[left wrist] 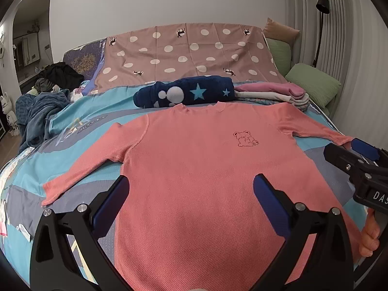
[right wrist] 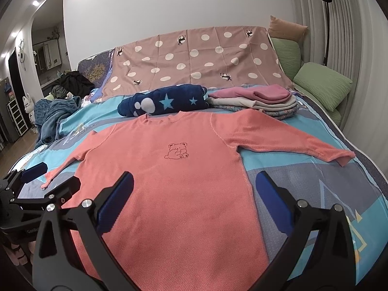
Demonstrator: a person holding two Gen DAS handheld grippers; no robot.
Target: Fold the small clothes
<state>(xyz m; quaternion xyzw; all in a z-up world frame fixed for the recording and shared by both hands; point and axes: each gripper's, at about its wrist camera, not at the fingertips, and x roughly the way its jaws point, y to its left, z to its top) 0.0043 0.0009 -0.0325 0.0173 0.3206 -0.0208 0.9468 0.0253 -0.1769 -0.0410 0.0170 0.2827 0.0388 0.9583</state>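
— Two grippers are hovering over the bed (left wrist: 31, 155), and I'm keeping both spread wide with nothing between the pads. What are you seeing of the shirt?

— The pink long-sleeved shirt (left wrist: 194, 169) is lying flat, face up, collar toward the headboard, both sleeves stretched outward. I'm seeing the little bear outline (right wrist: 176, 150) on its chest.

— I'm holding the left gripper (left wrist: 191, 191) above the lower body of the shirt. The right gripper (right wrist: 194, 186) is hanging over the hem side too, one finger over fabric, the other over the blue bedspread.

— Beyond the collar, a navy star-patterned bundle (right wrist: 162, 103) is lying just beside a folded stack (right wrist: 257, 99) with pink on top. Green pillows (right wrist: 322, 84) are sitting at the right edge.

— I'm also seeing a rumpled blue blanket (left wrist: 36, 116) at the left.
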